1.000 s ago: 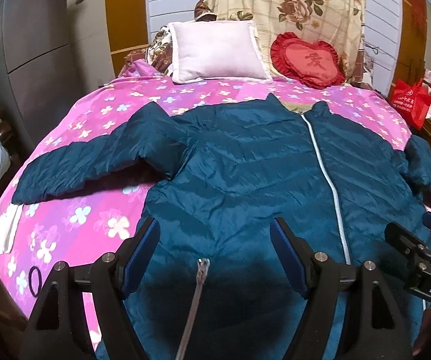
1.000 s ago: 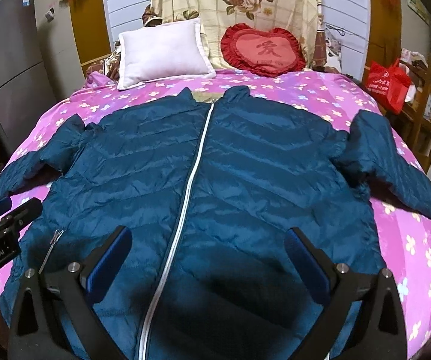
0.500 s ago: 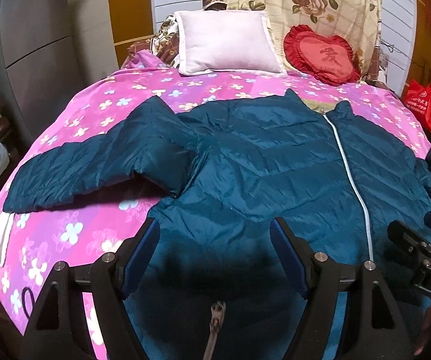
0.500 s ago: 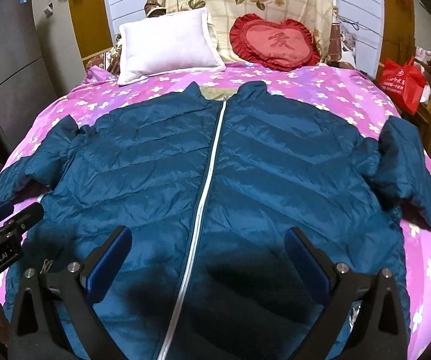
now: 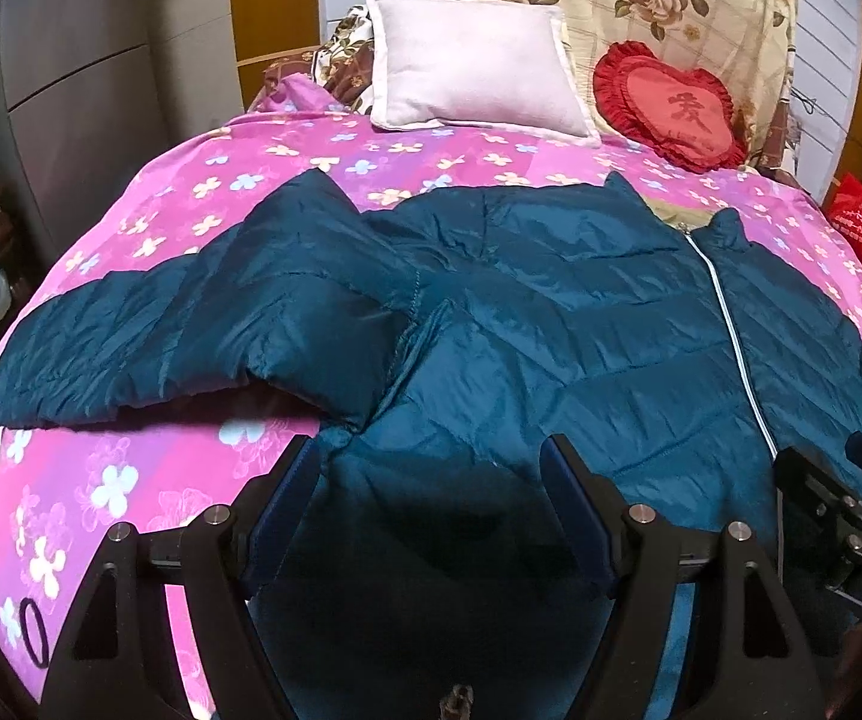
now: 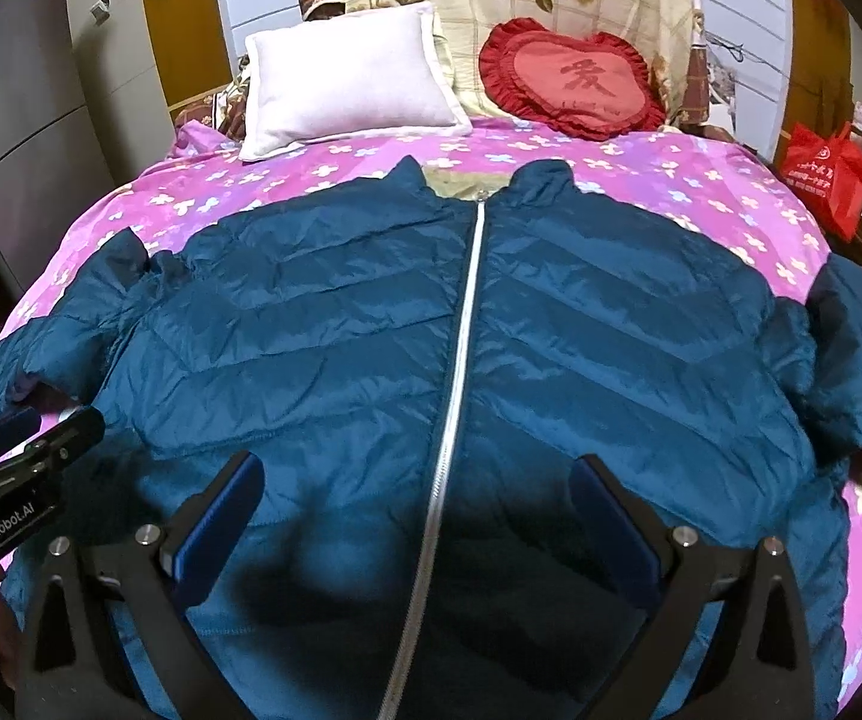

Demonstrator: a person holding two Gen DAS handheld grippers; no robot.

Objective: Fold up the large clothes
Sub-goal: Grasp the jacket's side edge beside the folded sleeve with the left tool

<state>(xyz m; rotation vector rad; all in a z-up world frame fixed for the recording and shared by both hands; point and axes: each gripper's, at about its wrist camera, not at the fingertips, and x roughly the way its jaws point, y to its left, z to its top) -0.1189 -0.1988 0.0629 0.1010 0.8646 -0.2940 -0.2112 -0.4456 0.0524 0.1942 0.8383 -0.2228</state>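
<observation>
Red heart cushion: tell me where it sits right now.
The red heart cushion leans at the head of the bed, in the upper centre of the right wrist view, just right of the white pillow and beyond the blue jacket collar.

Left claw [image 5: 431, 468] and right claw [image 6: 419, 492] both gape, empty, angled downward.

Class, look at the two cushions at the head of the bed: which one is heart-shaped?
The red frilled cushion, right of the plain pale pink rectangular pillow, is the heart-shaped one.
</observation>
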